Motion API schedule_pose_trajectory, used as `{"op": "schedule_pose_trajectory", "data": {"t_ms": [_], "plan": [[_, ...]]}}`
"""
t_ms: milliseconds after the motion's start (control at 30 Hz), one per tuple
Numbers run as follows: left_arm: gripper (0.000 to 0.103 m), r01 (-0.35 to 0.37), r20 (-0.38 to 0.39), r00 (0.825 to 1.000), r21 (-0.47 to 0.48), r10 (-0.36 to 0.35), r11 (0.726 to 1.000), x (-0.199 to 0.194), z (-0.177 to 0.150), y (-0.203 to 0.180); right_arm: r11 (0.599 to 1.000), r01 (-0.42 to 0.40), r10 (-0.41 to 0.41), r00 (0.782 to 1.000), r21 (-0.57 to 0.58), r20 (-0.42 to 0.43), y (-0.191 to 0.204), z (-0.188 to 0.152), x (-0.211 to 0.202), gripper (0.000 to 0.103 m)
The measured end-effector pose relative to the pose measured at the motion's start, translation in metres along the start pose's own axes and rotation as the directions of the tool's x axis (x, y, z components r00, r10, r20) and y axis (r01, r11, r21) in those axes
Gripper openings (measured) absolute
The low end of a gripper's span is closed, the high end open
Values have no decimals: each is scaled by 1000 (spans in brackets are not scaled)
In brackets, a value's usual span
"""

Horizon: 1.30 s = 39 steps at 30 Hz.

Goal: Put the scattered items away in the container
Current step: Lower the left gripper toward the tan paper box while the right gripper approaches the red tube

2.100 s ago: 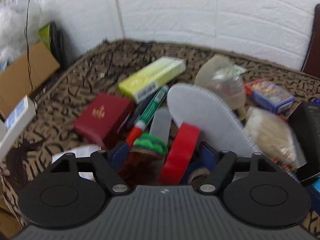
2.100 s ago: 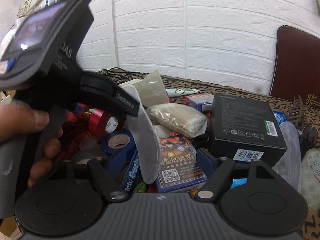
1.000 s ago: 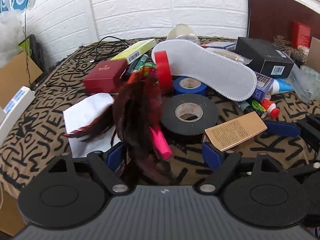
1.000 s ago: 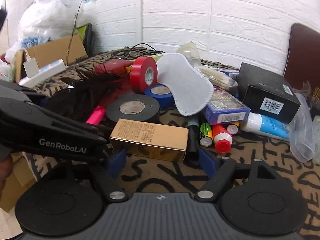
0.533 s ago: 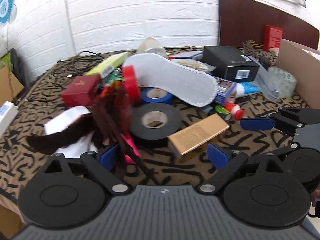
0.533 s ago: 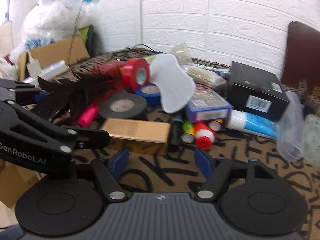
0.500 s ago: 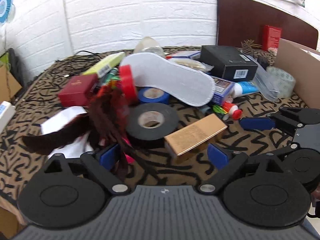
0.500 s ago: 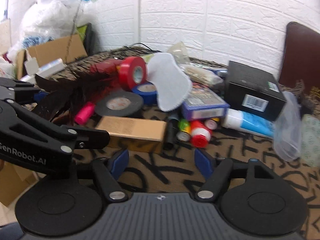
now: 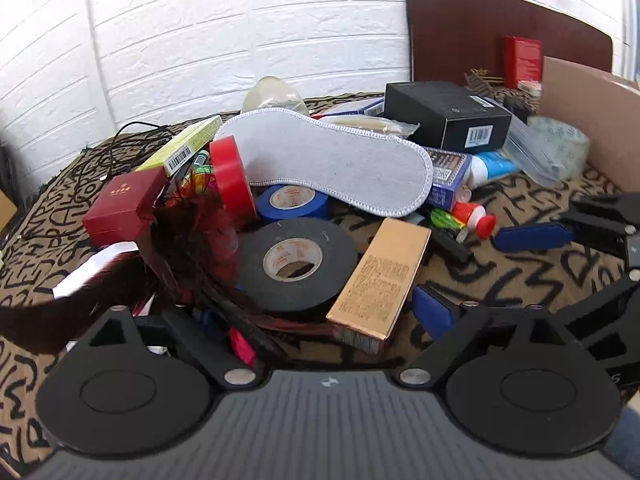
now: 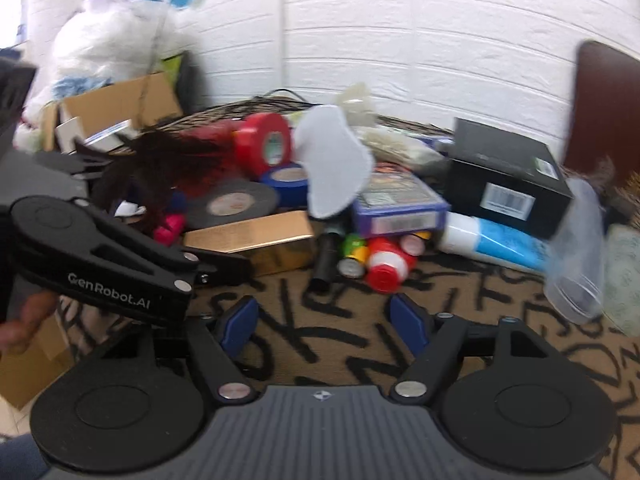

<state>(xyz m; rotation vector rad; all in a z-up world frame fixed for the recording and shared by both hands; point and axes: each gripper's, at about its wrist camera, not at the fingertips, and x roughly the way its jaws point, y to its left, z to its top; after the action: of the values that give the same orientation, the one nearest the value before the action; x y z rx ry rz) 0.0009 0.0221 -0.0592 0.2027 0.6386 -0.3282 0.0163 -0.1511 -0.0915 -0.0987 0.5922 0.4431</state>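
Note:
My left gripper (image 9: 320, 316) is low over the pile with its jaws wide and closing. Between them lie the black tape roll (image 9: 296, 264), the near end of the gold box (image 9: 380, 276), dark red feathers (image 9: 180, 240) and a pink marker (image 9: 240, 344). The feathers hide the left pad, and the right pad stands just clear of the gold box. My right gripper (image 10: 324, 322) is open over bare patterned cloth, short of the red-capped markers (image 10: 386, 268). A cardboard box (image 9: 580, 120) stands at the far right.
A white insole (image 9: 332, 164) leans over the blue tape (image 9: 292, 200), beside the red tape (image 9: 230, 176). A red box (image 9: 124, 208), a black box (image 9: 448, 120), a blue-white tube (image 9: 492, 164) and a clear tape roll (image 9: 560, 140) crowd the cloth. Cartons (image 10: 120, 104) stand left of the table.
My left gripper has rolled and moved in closer, so the black tape and the gold box now sit between its fingers. The right gripper has barely shifted.

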Motion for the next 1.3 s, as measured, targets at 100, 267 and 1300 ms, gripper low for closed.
{"op": "schedule_pose_trajectory", "data": {"t_ms": [100, 267, 1300], "plan": [[94, 28, 9, 1000, -10, -28, 1000, -3, -2, 5, 1000, 1, -1, 1000, -22, -2, 7, 4, 5, 75], [100, 16, 5, 1000, -34, -16, 999, 6, 6, -1, 992, 125, -125, 992, -6, -21, 5, 8, 9, 86], [53, 150, -27, 989, 98, -148, 984, -13, -7, -29, 978, 193, -190, 981, 83, -41, -19, 1, 2, 87]]}}
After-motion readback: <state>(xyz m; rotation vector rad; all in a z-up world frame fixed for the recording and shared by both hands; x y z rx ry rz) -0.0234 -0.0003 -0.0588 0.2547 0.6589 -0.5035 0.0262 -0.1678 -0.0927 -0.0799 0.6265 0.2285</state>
